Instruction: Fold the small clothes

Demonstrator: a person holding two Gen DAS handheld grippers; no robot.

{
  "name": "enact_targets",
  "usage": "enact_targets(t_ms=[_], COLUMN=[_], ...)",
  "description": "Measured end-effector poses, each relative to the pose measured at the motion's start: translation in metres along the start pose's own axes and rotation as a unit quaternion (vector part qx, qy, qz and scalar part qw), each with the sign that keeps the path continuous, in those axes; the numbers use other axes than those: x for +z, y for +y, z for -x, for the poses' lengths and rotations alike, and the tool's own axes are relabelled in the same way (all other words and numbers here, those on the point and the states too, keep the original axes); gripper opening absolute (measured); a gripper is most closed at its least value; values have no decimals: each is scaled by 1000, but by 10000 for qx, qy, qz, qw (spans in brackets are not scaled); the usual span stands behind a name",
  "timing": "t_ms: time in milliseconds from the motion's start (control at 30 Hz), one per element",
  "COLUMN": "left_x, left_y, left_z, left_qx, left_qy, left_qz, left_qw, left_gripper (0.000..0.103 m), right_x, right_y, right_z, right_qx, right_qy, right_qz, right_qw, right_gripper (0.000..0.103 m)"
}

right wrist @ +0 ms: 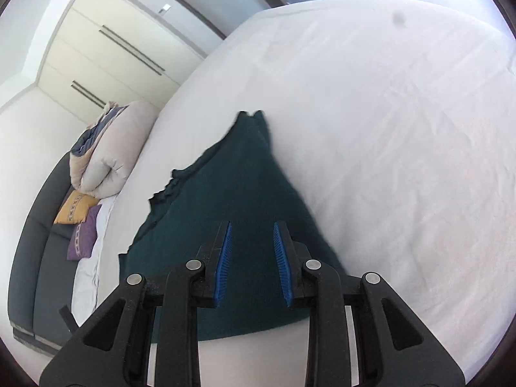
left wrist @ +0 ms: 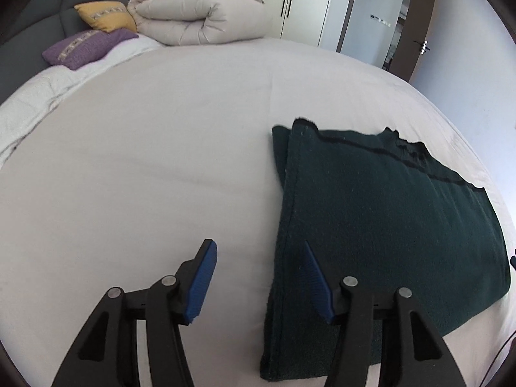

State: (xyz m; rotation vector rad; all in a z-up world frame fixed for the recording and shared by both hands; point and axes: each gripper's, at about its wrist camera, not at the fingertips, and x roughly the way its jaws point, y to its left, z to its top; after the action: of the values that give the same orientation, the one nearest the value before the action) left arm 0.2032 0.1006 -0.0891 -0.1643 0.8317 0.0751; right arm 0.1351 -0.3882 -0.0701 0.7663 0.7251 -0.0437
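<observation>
Dark green folded garment lies flat on white bed, w/ rolled duvet well beyond it by the headboard. Left gripper released, straddling garment's left edge. Right gripper above garment, jaws apart, nothing grasped.

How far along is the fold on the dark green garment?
Done: the dark green garment lies doubled on the bed sheet, its layered edge visible. In hand: nothing; left gripper and right gripper hover open. Left: probably another fold.
</observation>
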Motion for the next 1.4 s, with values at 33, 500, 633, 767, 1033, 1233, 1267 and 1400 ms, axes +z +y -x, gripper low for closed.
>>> enact_targets(t_ms=[33, 500, 633, 767, 1033, 1233, 1267, 1400], left_x=[2, -5, -5, -6, -5, -5, -5, 4], left_y=[-3, -51, -46, -49, -48, -47, -46, -28], left_z=[4, -41, -43, -43, -45, -45, -45, -43], left_qx=[1, 39, 27, 63, 76, 48, 36, -366], left_qy=[-154, 413, 460, 444, 448, 458, 464, 571], left_qz=[-58, -1105, -1006, -1025, -1006, -971, -957, -588], left_qw=[9999, 9930, 9939, 9937, 9939, 9942, 9943, 9960], left_gripper=[58, 81, 85, 86, 87, 88, 88, 89], right_x=[-1, -49, -34, -8, -54, -81, -78, -67], right_y=[15, 166, 132, 90, 87, 59, 54, 46], right_z=[-8, -212, -208, -169, -106, -109, -103, -71], right_qx=[144, 1022, 1235, 844, 1294, 1198, 1159, 1001], right_qy=[86, 1774, 1560, 1112, 1520, 1822, 1779, 1527], right_qz=[107, 726, 389, -60, 405, 422, 329, 272], right_qw=[9998, 9761, 9792, 9902, 9790, 9750, 9766, 9828], right_gripper=[25, 24, 21, 24, 24, 24, 24, 25])
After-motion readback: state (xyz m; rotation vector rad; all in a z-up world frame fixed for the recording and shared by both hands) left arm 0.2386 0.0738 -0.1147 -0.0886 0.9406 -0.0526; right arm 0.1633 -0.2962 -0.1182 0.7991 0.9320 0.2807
